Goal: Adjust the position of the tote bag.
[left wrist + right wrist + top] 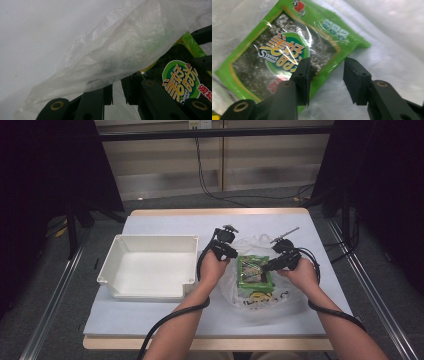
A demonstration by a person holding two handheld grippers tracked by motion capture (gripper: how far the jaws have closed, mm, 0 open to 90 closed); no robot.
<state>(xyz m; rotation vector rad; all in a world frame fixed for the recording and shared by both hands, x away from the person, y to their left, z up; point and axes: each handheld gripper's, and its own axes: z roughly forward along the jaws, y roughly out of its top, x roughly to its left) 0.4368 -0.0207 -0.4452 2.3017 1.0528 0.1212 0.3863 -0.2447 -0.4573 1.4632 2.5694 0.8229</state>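
A green seaweed snack packet lies flat on a crumpled clear plastic bag right of the table's middle. My left gripper is at the bag's left edge. In the left gripper view its jaws stand close together with the bag's film pinched at their tips, and the packet is just to the right. My right gripper hovers over the packet's right side. In the right gripper view it is open; one jaw is over the packet's edge, and only bag film shows in the gap.
An empty white plastic bin stands left of the bag on the pale blue mat. Both forearms come in from the near edge, trailing black cables. Metal rails run along the floor on both sides of the table.
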